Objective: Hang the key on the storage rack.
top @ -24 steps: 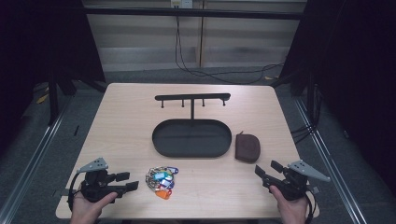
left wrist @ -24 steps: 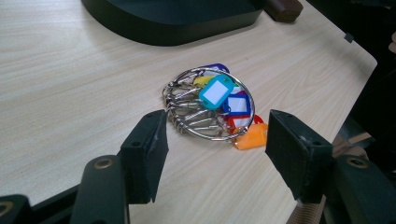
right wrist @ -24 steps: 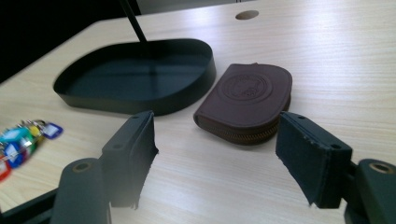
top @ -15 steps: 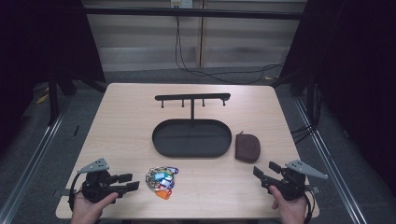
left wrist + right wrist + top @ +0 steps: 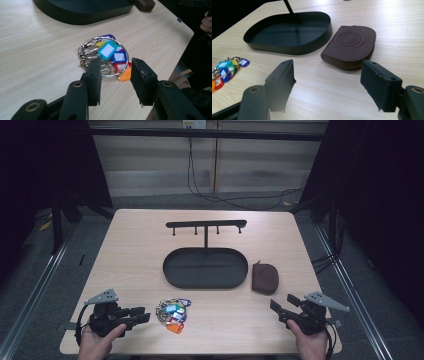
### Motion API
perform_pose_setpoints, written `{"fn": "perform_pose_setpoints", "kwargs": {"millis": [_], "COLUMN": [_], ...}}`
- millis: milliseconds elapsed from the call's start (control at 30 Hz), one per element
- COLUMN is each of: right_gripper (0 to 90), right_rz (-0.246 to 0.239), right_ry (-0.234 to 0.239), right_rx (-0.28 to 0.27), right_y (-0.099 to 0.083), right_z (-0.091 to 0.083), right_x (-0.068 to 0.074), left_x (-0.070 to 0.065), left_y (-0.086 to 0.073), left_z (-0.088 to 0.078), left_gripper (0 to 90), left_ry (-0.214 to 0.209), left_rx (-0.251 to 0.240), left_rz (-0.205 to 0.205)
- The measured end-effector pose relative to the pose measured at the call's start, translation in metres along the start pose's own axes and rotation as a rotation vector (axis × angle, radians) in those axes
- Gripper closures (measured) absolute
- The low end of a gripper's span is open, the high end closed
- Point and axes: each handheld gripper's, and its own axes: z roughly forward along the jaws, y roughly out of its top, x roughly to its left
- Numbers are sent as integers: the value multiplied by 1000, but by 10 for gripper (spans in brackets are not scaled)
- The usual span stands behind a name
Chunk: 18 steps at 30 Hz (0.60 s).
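While the left hand-held gripper (image 5: 134,314) sits low at the near left corner of the pale wooden surface (image 5: 130,250), a bunch of keyring tags (image 5: 173,312) lies just to its right. Nothing stands between them. The tags are bright: blue, teal, yellow, purple, red and orange, all hooked on shiny metal rings. In the left gripper view the teal tag (image 5: 107,49) with a white label lies on top, and an orange tag (image 5: 124,74) pokes out at the near side. The left hand-held gripper's jaws are partly open and point at the bunch. They hold nothing and do not touch the tags.

Farther back, in the middle of the surface, sits a black oval tray (image 5: 172,275). A thin post rises from its back edge and carries a black bar with small pegs (image 5: 206,225). The tray looks empty inside.

Just beside the tray's right end lies a small brown pouch (image 5: 265,277). In the right gripper view the brown pouch (image 5: 351,46) has a rounded top, a round stamp pressed into it and a gold zip along its edge. It lies flat, close to the tray wall (image 5: 307,48).

At the near right corner a hand holds the right hand-held gripper (image 5: 283,305). Its jaws are spread wide and point toward the pouch. They hold nothing, and bare wood lies between them and the pouch.
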Motion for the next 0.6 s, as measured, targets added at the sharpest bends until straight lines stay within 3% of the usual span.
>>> {"fn": "perform_pose_setpoints", "kwargs": {"millis": [100,167,333,500,600], "right_gripper": [263,262,257,239,236], "right_rz": [-8,-7,0,8,6], "right_ry": [2,5,11,15,16], "right_rx": [11,15,18,29,35], "right_y": [-1,-1,-1,-2,-2], "right_z": [1,1,2,3,3], "right_x": [2,3,2,1,1], "left_x": [-2,-4,-11,-14,-15], "left_y": [1,3,13,19,25], "left_z": [0,1,2,6,8], "left_gripper": [602,611,611,603,588], "left_ry": [-2,16,47,48,28], "left_rx": [15,47,61,80,92], "left_rz": [14,35,73,84,65]}}
